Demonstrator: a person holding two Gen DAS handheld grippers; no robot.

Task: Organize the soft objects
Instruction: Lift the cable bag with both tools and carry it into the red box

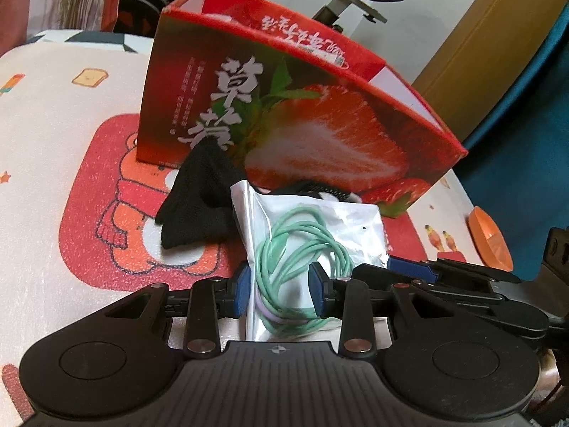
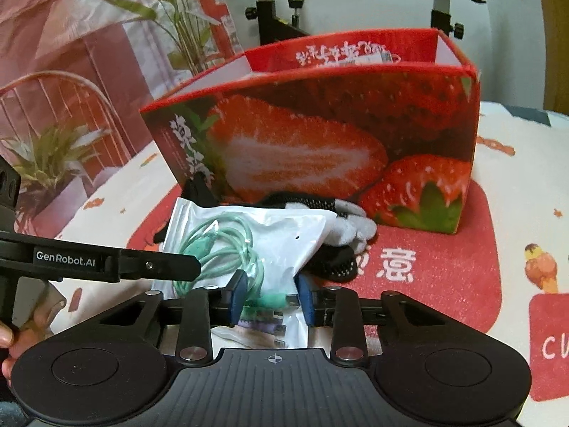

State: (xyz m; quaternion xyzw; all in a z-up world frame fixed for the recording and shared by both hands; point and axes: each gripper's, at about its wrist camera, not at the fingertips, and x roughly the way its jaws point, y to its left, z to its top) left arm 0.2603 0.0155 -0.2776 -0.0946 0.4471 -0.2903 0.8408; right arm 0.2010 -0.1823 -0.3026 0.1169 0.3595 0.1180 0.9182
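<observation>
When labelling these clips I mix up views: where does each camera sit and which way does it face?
Left wrist: on the left claw, facing forward-down at the clear plastic bag of coiled green cable before the red strawberry-printed cardboard box; its blue-padded fingers show.
Right wrist: on the right claw, facing the same bag; own fingers, left claw's arm, a hand show.
Shared: bag, box.

Both wrist views look forward and downward, close over the surface (image 1: pixel 42 142); each shows the bagged cable (image 1: pixel 302 249) mid-frame and the strawberry box (image 2: pixel 320 135) behind.
</observation>
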